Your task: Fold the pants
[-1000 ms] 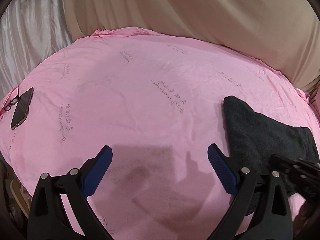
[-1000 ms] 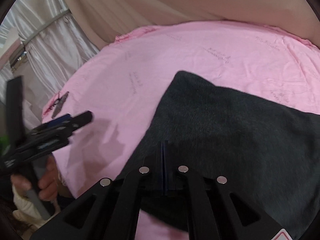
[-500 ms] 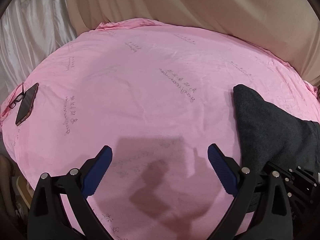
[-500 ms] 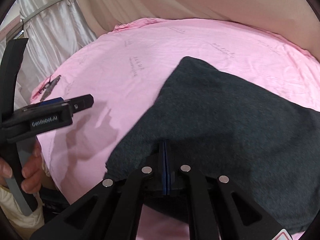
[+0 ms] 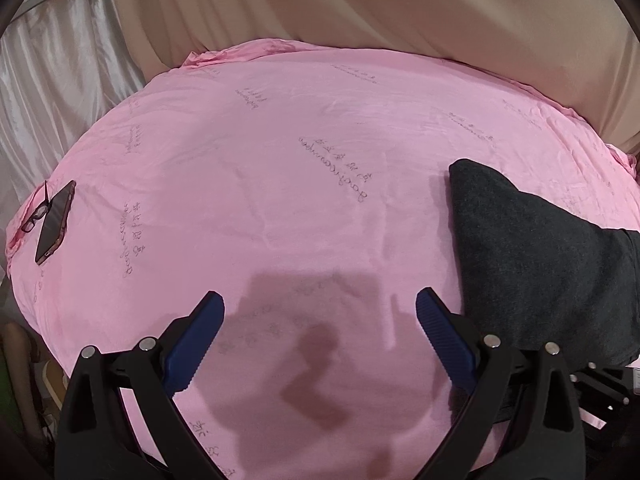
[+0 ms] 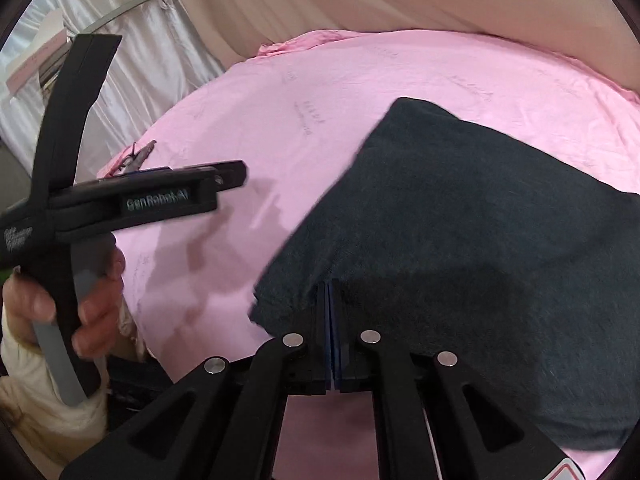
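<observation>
The dark grey pants (image 6: 460, 216) lie folded on the pink sheet (image 5: 280, 160), at the right in the left wrist view (image 5: 532, 264). My right gripper (image 6: 331, 300) is shut on the near left edge of the pants. My left gripper (image 5: 320, 320) is open and empty above bare sheet, left of the pants. It shows from the side in the right wrist view (image 6: 224, 176), held in a hand.
A phone (image 5: 56, 222) and glasses (image 5: 34, 216) lie at the sheet's left edge. Beige fabric (image 5: 360, 12) rises behind the sheet, and silvery curtain (image 5: 52, 80) hangs at the left.
The right gripper has dragged the pants' near edge a little. The left gripper has shifted slightly over the sheet and stays open.
</observation>
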{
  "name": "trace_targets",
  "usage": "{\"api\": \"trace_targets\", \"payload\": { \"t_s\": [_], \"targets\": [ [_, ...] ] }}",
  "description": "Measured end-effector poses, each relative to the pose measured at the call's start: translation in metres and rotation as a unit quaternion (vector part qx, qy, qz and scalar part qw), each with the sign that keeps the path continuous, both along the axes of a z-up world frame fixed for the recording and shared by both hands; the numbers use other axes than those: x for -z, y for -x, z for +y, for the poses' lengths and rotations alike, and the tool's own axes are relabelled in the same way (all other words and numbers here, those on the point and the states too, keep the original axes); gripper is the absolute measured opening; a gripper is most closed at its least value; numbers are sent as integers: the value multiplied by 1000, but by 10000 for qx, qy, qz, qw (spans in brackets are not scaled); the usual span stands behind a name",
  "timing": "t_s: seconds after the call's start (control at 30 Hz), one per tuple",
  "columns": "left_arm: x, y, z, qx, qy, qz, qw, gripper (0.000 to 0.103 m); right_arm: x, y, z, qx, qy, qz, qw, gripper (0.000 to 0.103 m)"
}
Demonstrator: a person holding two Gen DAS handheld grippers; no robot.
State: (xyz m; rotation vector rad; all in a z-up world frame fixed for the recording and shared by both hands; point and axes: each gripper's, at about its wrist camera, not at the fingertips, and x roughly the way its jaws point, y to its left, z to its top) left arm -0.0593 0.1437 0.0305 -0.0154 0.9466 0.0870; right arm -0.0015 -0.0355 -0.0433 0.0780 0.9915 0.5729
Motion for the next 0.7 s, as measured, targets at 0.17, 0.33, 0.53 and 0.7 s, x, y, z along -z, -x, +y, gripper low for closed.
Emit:
{"api": "trace_targets", "payload": {
  "t_s": [0.17,0.33,0.53,0.7],
  "targets": [
    [-6,5,-1,-31,-159,-41,9999,95,-12,-3,-9,7,-324,87,9994,6],
    [-4,5,1,-63,-167,-7,9998,95,2,-1,-26,117,-353,426,9984,6],
    [-13,2,-15,159,-84,-99,9998,95,-16,-9,-35,158,-535,301,9980,5],
    [-32,-9,-42,606,260,-349,9972,95,-75,-8,-130,1517,-215,-492,9870,5]
  ]
}}
